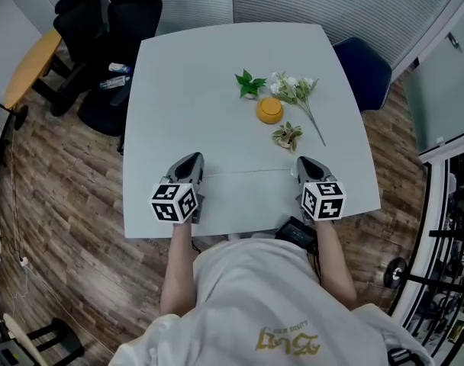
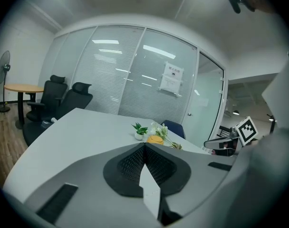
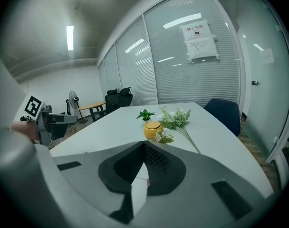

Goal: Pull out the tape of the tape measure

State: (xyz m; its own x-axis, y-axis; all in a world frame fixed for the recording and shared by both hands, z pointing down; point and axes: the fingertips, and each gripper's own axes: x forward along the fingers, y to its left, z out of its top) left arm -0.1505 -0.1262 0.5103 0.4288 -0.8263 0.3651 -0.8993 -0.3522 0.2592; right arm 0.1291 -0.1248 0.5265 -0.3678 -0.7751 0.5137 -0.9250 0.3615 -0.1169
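Note:
A thin pale tape [image 1: 247, 171] runs taut in a straight line between my two grippers, just above the near part of the white table [image 1: 209, 75]. My left gripper [image 1: 192, 163] is shut on its left end; in the left gripper view a white strip [image 2: 149, 190] comes out from between the closed jaws [image 2: 145, 144]. My right gripper [image 1: 306, 164] is shut on the right end, where a white strip with a small red mark [image 3: 139, 184] shows between the closed jaws [image 3: 144, 143]. I see no tape measure case.
A round yellow pot [image 1: 269, 110], a small green plant [image 1: 249, 84], a spray of white flowers [image 1: 295, 90] and a small sprig [image 1: 287, 136] lie beyond the tape. Black office chairs [image 1: 110, 29] stand at the left, a blue chair [image 1: 365, 71] at the right. A black object [image 1: 297, 232] sits at the table's near edge.

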